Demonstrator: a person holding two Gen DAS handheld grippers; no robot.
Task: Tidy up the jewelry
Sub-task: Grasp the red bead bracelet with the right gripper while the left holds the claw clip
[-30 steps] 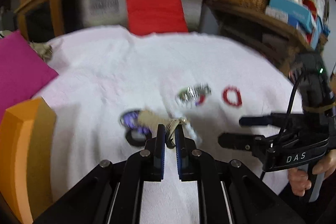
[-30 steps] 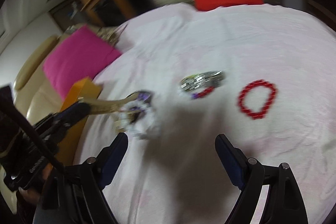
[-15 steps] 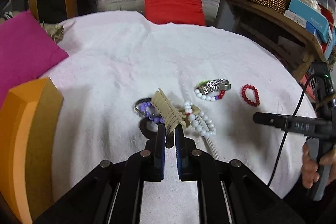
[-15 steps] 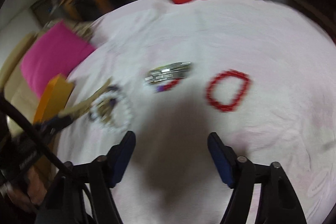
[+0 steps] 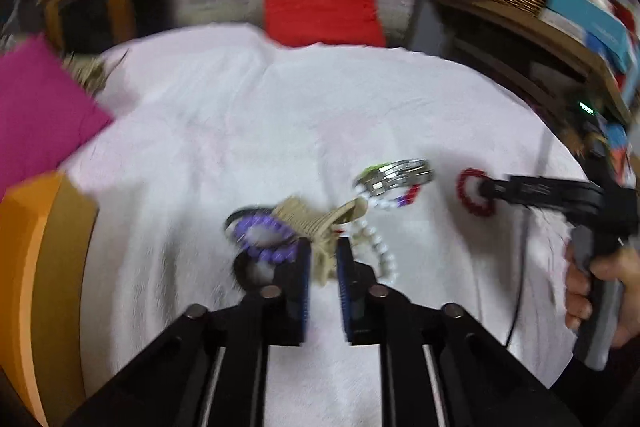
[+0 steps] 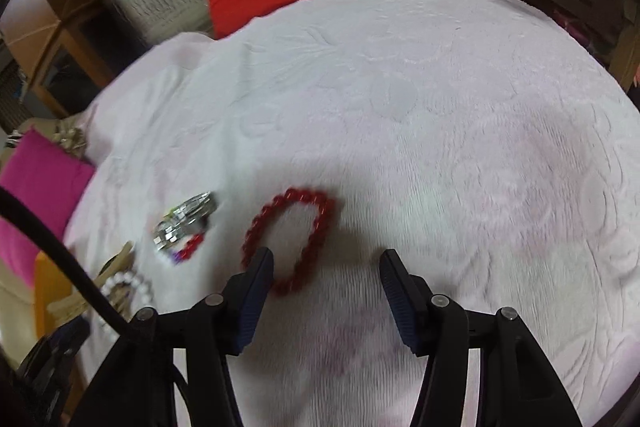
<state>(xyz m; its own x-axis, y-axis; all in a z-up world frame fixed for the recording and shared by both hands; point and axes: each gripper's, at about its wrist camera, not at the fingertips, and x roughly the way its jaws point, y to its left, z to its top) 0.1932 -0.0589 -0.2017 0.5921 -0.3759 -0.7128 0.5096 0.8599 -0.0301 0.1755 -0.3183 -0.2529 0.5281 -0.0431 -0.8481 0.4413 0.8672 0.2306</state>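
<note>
Right gripper had advanced over the red bead bracelet since a second before, left gripper clamped on beige comb-like holder carrying purple and white beads, right wrist view: right gripper jaws wide apart, holding nothing, red bead bracelet on white cloth by left finger, silver bangles beside.

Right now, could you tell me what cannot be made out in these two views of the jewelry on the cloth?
- Left wrist view: the beige comb-like holder in the left gripper is motion-blurred; its shape stays unclear.
- Left wrist view: the right gripper covers part of the red bead bracelet.
- Right wrist view: the black cable hides part of the white bead bracelet.
- Both views: the silver bangles are too blurred to count.
</note>
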